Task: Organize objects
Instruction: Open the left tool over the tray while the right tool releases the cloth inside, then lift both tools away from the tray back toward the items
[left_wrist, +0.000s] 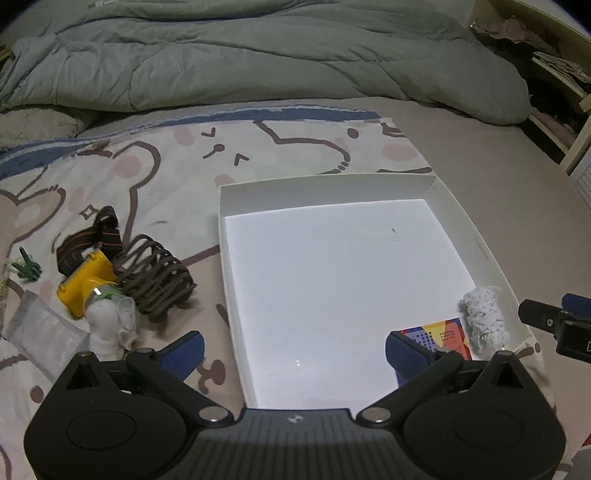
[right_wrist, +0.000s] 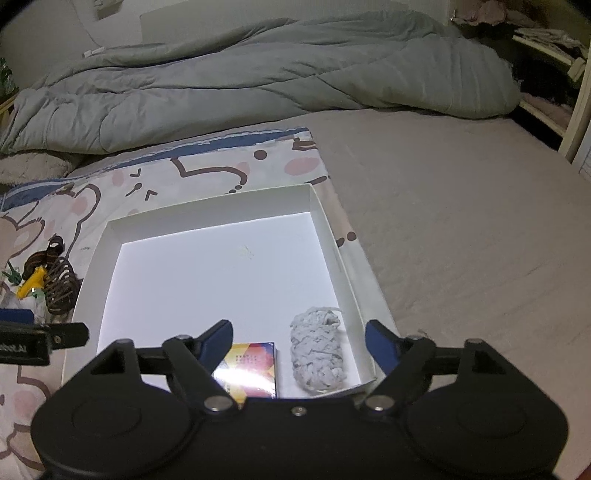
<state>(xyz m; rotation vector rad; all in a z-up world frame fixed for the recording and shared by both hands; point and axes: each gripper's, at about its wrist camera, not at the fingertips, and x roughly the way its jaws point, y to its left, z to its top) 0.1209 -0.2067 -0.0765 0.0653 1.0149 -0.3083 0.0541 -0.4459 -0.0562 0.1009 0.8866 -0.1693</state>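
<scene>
A shallow white box (left_wrist: 325, 186) (right_wrist: 207, 216) lies on a patterned cloth on the bed. In its near right corner lie a colourful small box (left_wrist: 441, 336) (right_wrist: 253, 363) and a white yarn bundle (left_wrist: 484, 319) (right_wrist: 317, 354). Left of the box lie a yellow headlamp with a brown strap (left_wrist: 86, 275) (right_wrist: 33, 280), a coiled brown cord (left_wrist: 157, 278) (right_wrist: 59, 284), a white glove-like item (left_wrist: 110, 325), a clear packet (left_wrist: 42, 334) and a small green figure (left_wrist: 26, 267). My left gripper (left_wrist: 293, 354) is open and empty over the box's near edge. My right gripper (right_wrist: 299, 345) is open and empty above the yarn and colourful box.
A rumpled grey-green duvet (left_wrist: 258, 55) (right_wrist: 258, 66) lies across the back of the bed. Bare beige sheet (right_wrist: 461, 221) stretches to the right. Shelving (left_wrist: 561, 92) stands at the far right. The right gripper's tip (left_wrist: 546, 321) shows at the left view's right edge.
</scene>
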